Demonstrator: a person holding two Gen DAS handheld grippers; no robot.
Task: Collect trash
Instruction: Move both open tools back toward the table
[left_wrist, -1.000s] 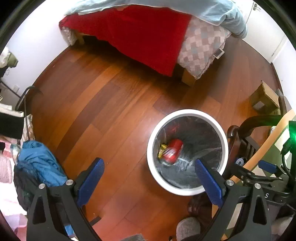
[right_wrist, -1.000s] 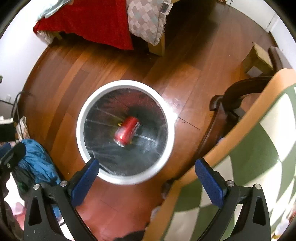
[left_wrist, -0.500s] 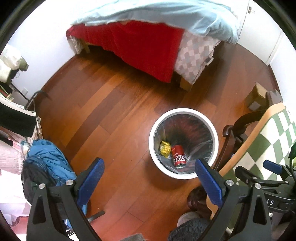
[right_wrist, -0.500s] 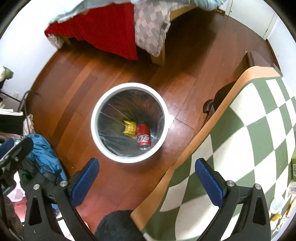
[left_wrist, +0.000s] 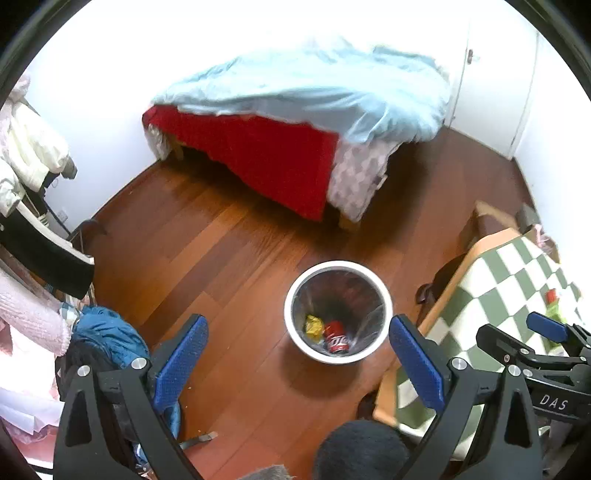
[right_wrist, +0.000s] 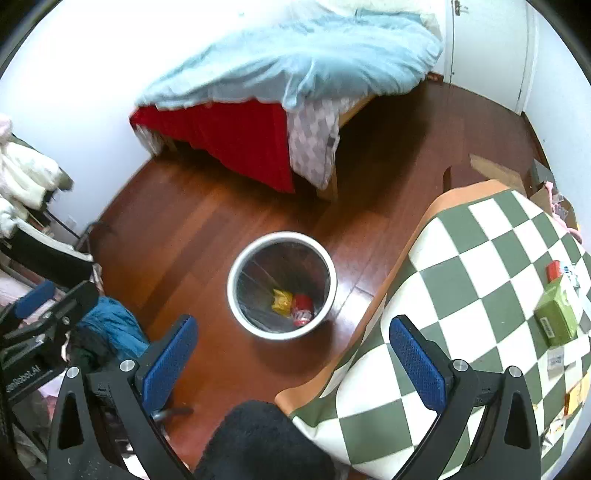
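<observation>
A can (right_wrist: 303, 311) and wrapper (right_wrist: 281, 300) lie in the bin (right_wrist: 240, 308), left of the table (right_wrist: 480, 295).

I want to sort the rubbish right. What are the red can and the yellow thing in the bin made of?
The red can looks like thin painted metal: a smooth, shiny cylinder with white lettering. The yellow thing looks like a crumpled plastic or foil wrapper, creased and glossy; which one is unclear. The bin seems white plastic with a clear, shiny liner.

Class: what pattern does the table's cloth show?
Green and white checks on the tablecloth, with an orange border; the right wrist view shows it best.
</observation>
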